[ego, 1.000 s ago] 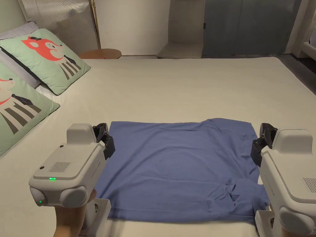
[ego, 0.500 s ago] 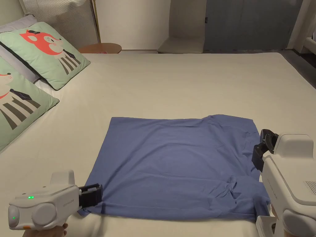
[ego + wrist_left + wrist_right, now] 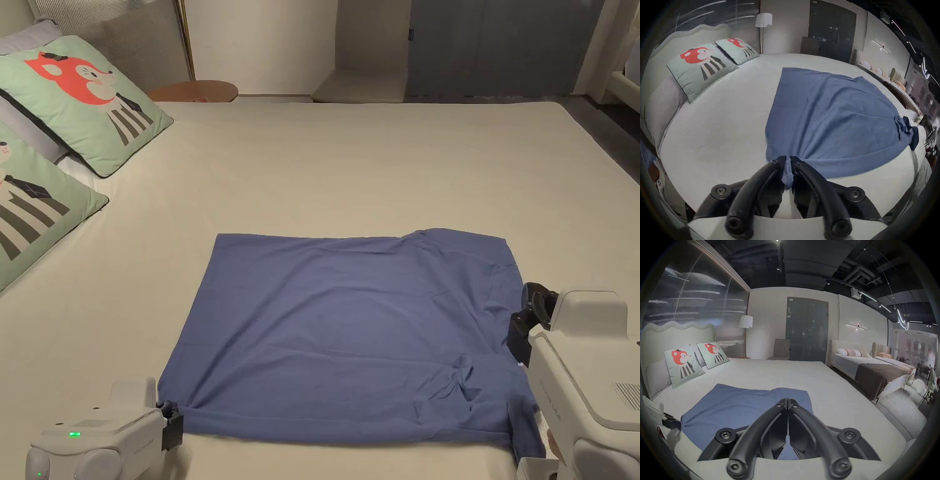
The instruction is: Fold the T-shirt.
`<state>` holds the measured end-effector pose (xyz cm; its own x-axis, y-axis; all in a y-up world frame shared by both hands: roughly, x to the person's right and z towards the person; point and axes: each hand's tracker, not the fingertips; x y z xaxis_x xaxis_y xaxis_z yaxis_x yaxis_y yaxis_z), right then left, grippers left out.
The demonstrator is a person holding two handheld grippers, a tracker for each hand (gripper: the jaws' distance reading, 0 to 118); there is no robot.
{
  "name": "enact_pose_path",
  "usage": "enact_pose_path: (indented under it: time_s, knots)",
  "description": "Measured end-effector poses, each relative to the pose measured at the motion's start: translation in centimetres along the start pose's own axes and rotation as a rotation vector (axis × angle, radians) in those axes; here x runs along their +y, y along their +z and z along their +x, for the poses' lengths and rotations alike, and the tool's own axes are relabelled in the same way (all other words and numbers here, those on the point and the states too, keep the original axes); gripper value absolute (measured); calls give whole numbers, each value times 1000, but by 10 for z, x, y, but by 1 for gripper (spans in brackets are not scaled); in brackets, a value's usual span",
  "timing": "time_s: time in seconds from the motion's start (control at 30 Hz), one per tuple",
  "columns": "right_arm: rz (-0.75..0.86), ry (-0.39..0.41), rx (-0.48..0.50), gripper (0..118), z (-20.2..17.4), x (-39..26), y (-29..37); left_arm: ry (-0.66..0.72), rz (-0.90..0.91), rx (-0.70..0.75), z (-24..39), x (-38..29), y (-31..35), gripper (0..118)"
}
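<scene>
A blue T-shirt [image 3: 350, 331] lies spread flat on the bed, with a bunched sleeve at its near right. My left gripper [image 3: 172, 422] sits low at the shirt's near-left corner. In the left gripper view the T-shirt [image 3: 834, 121] stretches away from the left gripper [image 3: 788, 160], whose jaws pinch a fold of blue cloth. My right gripper [image 3: 525, 315] hovers at the shirt's right edge. In the right gripper view the right gripper [image 3: 787, 400] has its jaws pressed together with nothing between them, above the T-shirt [image 3: 737, 404]. The left gripper [image 3: 670, 420] shows there at the corner.
The cream bed [image 3: 375, 162] stretches far beyond the shirt. Two green fox pillows [image 3: 94, 100] [image 3: 31, 206] lie at the left. A round side table [image 3: 194, 90] and a chair [image 3: 362, 87] stand behind. A second bed [image 3: 867, 368] stands to the right.
My left gripper has moved from the shirt's far-left corner to its near-left corner and shut on the cloth there. The right gripper has stayed almost where it was.
</scene>
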<state>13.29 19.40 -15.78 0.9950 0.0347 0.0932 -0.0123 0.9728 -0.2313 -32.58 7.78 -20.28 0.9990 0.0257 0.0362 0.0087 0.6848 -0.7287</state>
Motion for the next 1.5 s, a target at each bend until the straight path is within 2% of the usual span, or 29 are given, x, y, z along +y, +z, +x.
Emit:
enact_pose_path:
  time_s: [0.1, 0.13, 0.17, 0.23, 0.27, 0.3, 0.33, 0.5, 0.53, 0.6, 0.63, 0.67, 0.7, 0.73, 0.83, 0.97, 1.17, 1.33, 1.5]
  knots:
    - [-49, -32, -21, 1, 12, -9, 7, 7, 24, -13, -1, 9, 9, 3]
    - [-78, -41, -32, 8, 16, -17, 7, 10, 33, -17, -1, 11, 11, 3]
    - [-121, -45, -40, 27, 21, -26, 7, 14, 42, -19, -2, 14, 13, 3]
    - [-223, -50, -42, 87, 31, -51, 3, 16, 57, -23, -1, 19, 17, 3]
    - [-277, -54, -37, 104, 34, -61, 0, 19, 64, -24, -2, 20, 18, 3]
    - [-328, -60, -36, 113, 37, -73, -2, 24, 66, -29, -2, 22, 18, 3]
    - [-361, -61, -32, 114, 38, -80, -1, 29, 69, -31, -2, 23, 18, 3]
    - [-488, -62, -21, 111, 39, -114, -10, 32, 67, -33, 0, 24, 15, 3]
    - [-493, -65, -16, 102, 38, -118, -11, 33, 65, -33, 0, 24, 14, 3]
    - [-502, -77, -1, 76, 38, -123, -15, 36, 61, -30, -1, 24, 13, 3]
    - [-506, -81, 10, 68, 38, -124, -17, 38, 58, -30, -1, 23, 12, 3]
    - [-511, -84, 15, 68, 37, -124, -18, 41, 57, -29, -2, 23, 11, 3]
    - [-510, -92, 27, 34, 37, -124, -19, 48, 57, -30, -2, 24, 11, 3]
    - [-494, -124, 54, 9, 39, -126, -20, 55, 60, -32, -3, 24, 10, 3]
    - [-423, -108, 29, 8, 36, -112, -17, 84, 78, -34, -6, 30, 9, 3]
    - [-349, -125, 41, 8, 38, -83, -27, 105, 112, -30, -7, 49, 3, 3]
    - [-280, -105, 45, 8, 38, -51, -78, 116, 192, -22, -3, 96, -10, 3]
    - [-278, -63, 30, 8, 29, -33, -125, 120, 212, -20, 2, 129, -38, 3]
    - [-356, -49, 13, 8, 30, -42, -181, 118, 117, -10, 8, 152, -89, 3]
